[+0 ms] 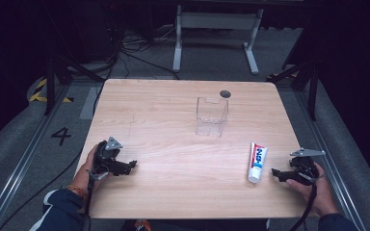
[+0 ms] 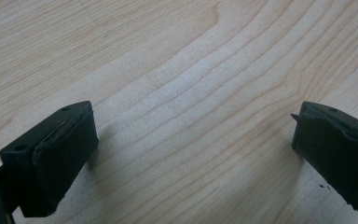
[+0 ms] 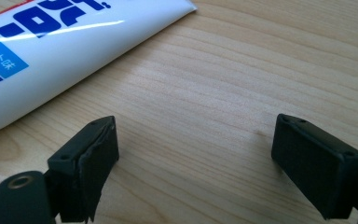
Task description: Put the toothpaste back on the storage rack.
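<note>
While toothpaste tube [image 1: 257,161] lies flat (outside), clear box [image 1: 212,117] holds nothing.

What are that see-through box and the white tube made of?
The box looks like clear, glossy hard plastic: the wood grain shows through its walls. The tube seems soft, shiny plastic or laminate, going by the bright glare streak across its print in the right gripper view.

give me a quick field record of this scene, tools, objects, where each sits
left tool: open, nothing between its jaws, low over the near-left table
right tool: open, holds nothing, beside the tube's near end, not touching it
toothpaste tube: white with blue and red print, lying flat at near right
clear container: upright, looks empty, centre of the far half
table: light wood
dark round spot: on the tabletop behind the container
</note>
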Available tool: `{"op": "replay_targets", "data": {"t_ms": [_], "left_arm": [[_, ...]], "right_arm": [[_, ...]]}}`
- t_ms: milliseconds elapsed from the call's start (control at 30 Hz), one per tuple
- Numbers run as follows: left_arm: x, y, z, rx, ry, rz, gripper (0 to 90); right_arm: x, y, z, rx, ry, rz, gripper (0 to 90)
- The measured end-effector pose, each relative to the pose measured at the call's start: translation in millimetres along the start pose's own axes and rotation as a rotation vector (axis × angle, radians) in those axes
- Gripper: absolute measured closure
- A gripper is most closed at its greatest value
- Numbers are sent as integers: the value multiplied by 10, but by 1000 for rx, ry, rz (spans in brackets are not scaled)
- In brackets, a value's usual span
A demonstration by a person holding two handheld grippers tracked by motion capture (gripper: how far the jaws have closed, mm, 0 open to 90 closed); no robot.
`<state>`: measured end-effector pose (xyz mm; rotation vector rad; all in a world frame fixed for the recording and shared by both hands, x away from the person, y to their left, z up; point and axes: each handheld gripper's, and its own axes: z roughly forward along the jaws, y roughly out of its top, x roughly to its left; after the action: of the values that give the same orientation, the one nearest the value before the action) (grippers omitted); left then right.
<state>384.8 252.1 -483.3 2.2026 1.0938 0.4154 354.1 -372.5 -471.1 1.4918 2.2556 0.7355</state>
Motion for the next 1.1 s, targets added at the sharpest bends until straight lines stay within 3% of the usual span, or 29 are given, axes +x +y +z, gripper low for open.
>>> {"op": "replay_targets", "data": {"t_ms": [133,233,500,867,1100], "left_arm": [[-14,-5,-2,1,-1,-12,4],[-10,-9,-6,2,-1,-8,4],[43,-31,-25,5,-50,36,3],[81,-42,-36,5,-73,65,3],[81,-42,-37,6,-73,66,3]], "right_arm": [[11,72,1,34,3,8,230],[60,136,-31,21,10,15,222],[233,321,-142,-24,28,3,233],[462,573,-46,-20,75,16,242],[541,669,82,8,68,21,242]]}}
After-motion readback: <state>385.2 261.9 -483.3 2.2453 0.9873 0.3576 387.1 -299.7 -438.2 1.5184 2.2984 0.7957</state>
